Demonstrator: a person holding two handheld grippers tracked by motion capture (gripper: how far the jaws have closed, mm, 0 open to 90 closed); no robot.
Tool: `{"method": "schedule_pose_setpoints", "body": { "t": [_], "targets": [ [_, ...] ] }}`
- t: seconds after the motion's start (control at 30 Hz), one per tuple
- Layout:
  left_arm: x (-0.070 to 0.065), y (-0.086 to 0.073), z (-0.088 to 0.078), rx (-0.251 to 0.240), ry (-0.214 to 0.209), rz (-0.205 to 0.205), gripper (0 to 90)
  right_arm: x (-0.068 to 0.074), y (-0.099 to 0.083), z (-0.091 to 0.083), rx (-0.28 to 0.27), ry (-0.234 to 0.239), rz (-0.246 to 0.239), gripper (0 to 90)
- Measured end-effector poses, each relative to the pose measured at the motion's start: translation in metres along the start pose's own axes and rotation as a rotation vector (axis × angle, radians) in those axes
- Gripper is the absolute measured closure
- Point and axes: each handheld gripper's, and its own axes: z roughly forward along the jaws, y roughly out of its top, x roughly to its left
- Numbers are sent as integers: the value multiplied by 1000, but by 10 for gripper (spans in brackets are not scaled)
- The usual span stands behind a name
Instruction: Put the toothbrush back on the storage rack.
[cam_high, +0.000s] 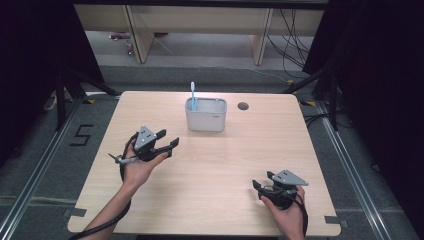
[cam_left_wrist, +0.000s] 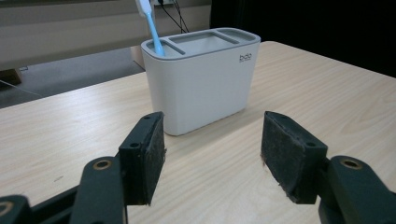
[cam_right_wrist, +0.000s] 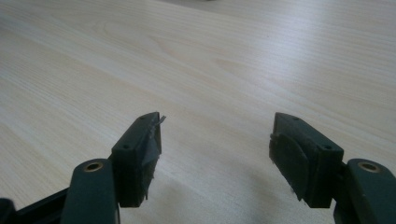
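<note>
A grey, compartmented holder (cam_high: 206, 117) (cam_left_wrist: 201, 84) stands upright on the far middle of the wooden table (cam_high: 210, 165). A light blue toothbrush (cam_high: 192, 95) (cam_left_wrist: 152, 28) stands in its left end compartment. My left gripper (cam_high: 168, 138) (cam_left_wrist: 212, 154) is held in a hand left of centre, a short way in front of the holder and pointing at it. Its jaws are wide apart with nothing between them. My right gripper (cam_high: 261, 180) (cam_right_wrist: 215, 154) rests near the front right of the table, open over bare wood.
A round cable hole (cam_high: 243, 106) lies in the tabletop right of the holder. Black cables trail from both grippers off the front edge. Beyond the table are wooden furniture legs (cam_high: 260, 45), floor cables and dark curtains on both sides.
</note>
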Motion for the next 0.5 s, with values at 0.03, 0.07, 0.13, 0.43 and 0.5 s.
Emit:
{"method": "schedule_pose_setpoints", "body": {
  "t": [0.03, 0.07, 0.13, 0.43, 0.5],
  "targets": [
    [-1, -2, -2, 2, -1, 5, 393, 0, 0, 0, 2, 2, 6, 344],
    [-2, -4, -4, 4, 0, 10, 392, 1, 0, -1, 2, 5, 11, 344],
    [-3, -9, -7, 6, 1, 11, 392, 0, 0, -1, 3, 2, 7, 344],
    [-7, -28, -23, 10, 17, 14, 394, 1, 0, 0, 3, 0, 4, 345],
    [-6, -31, -28, 8, 23, 16, 394, 1, 0, 0, 3, 0, 1, 345]
  ]
}}
